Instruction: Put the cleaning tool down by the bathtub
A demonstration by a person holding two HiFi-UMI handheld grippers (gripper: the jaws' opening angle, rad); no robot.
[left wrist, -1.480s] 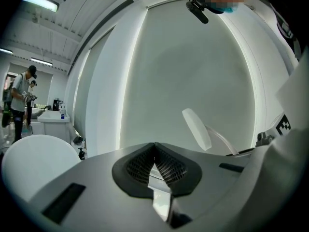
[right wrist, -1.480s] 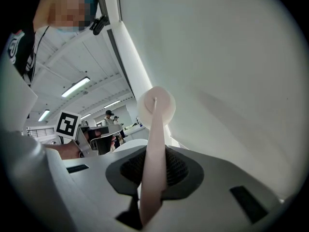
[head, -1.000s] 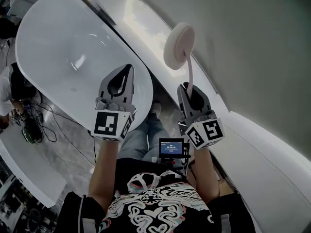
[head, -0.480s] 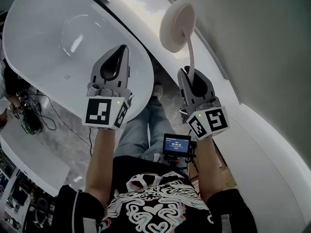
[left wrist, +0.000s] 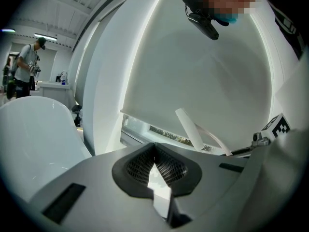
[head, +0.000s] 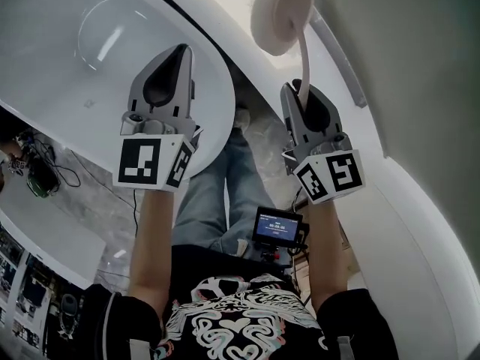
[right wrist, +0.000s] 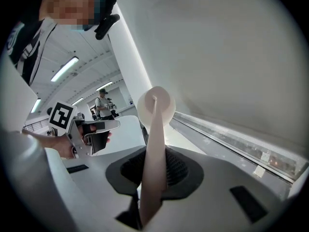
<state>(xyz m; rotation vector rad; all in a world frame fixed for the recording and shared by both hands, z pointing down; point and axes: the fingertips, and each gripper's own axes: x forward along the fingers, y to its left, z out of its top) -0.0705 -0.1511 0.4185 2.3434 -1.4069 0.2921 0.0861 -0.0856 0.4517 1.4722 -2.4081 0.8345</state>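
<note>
Grips the cleaning tool (head: 281,13) in the right gripper (head: 295,90), with the fingers (right wrist: 181,170) pressed shut on the thin pale handle (right wrist: 153,163) near its lower end. Holds it clear of the floor, not yet set down, with the round pad head pointing away from the body and standing in front of the grey blind (head: 405,43). Shows in the right gripper view as a pale disc straight beyond the fingers, with the handle running back between them. Places the tool just to the right of the white bathtub (head: 67,43), close to its curved rim but apart from it. Holds the left gripper (head: 178,52) level with the right one and well apart from the tool, in front of the bathtub's near end in the head view. Has its fingers (left wrist: 137,166) brought together at the tips, with nothing between them. Stands in jeans (head: 217,193) between the bathtub and the blind, with a small screen (head: 277,227) mounted at the chest. Leaves dark cables (head: 45,175) lying on the pale floor to the left. Catches another person (left wrist: 29,62) in the left gripper view, standing far off beyond the bathtub.
</note>
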